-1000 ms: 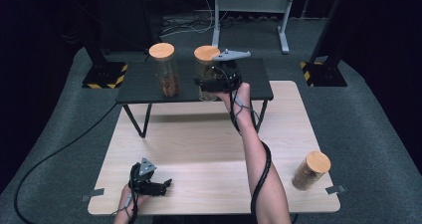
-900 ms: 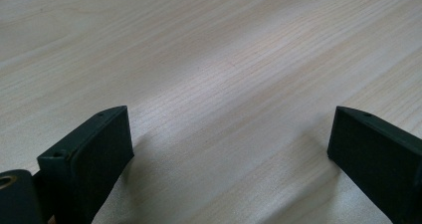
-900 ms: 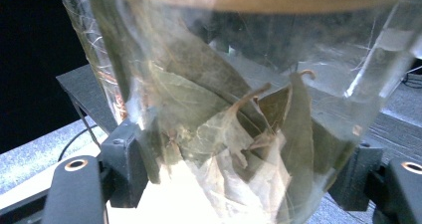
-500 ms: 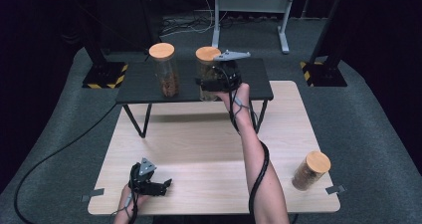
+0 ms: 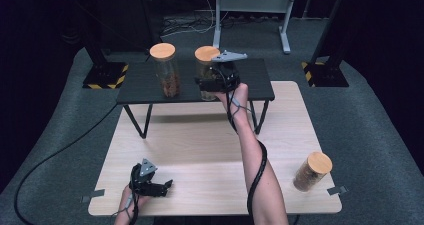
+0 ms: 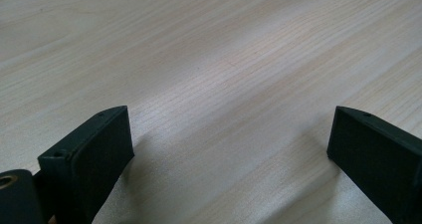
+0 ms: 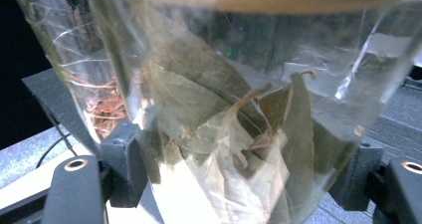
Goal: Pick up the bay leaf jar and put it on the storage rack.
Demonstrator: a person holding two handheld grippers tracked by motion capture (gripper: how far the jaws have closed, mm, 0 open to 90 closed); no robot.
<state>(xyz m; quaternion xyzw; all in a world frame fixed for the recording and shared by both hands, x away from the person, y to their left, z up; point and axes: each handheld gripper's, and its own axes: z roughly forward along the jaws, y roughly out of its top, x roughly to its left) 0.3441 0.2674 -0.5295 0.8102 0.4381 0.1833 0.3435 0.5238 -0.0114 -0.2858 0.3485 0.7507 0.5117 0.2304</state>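
My right gripper (image 5: 211,83) is shut on a clear jar of dry bay leaves (image 5: 205,61) with a wooden lid, over the black raised shelf (image 5: 145,87). In the right gripper view the jar of leaves (image 7: 239,134) sits between my black pads (image 7: 124,164), which press on both its sides; the gripper's (image 7: 239,179) jaws stand wide around it. Whether the jar rests on the shelf I cannot tell. My left gripper (image 5: 162,186) lies low at the front left of the wooden table (image 5: 200,145). It is open (image 6: 231,149), with bare wood between its jaws.
A second lidded jar (image 5: 165,70) with reddish-brown contents stands on the shelf, left of the held one. A third lidded jar (image 5: 311,171) stands at the table's front right corner. Cables trail along my right forearm and across the floor at the left.
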